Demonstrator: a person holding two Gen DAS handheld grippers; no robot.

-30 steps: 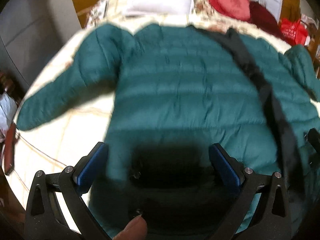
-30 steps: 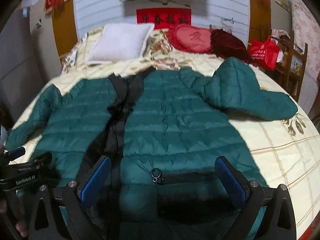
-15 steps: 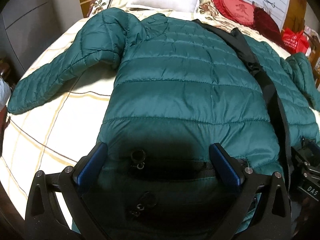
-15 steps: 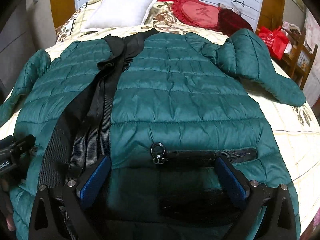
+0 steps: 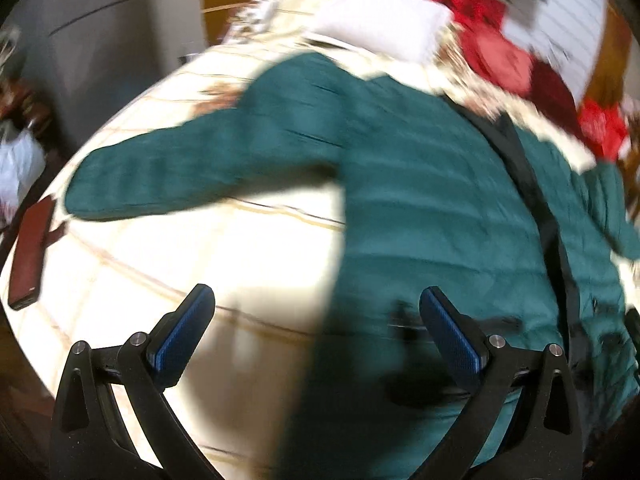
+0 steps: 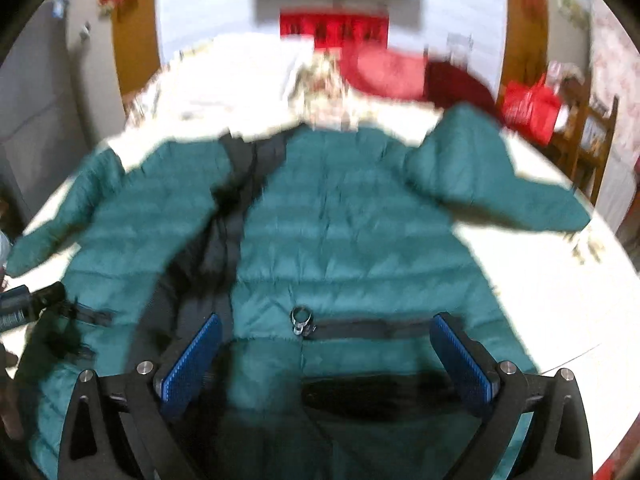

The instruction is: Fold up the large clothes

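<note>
A quilted, puffy green down jacket (image 6: 352, 220) lies spread flat, front up, on a bed (image 5: 168, 264) covered in a cream plaid sheet, collar toward the pillows and hem toward the cameras, sleeves angled out to either side. A black zipper band (image 6: 232, 216) runs down its length. The left claw (image 5: 316, 332) hovers wide open over the jacket's side edge; the right claw (image 6: 326, 356) hovers wide open above a zippered pocket (image 6: 360, 326), holding nothing.
</note>
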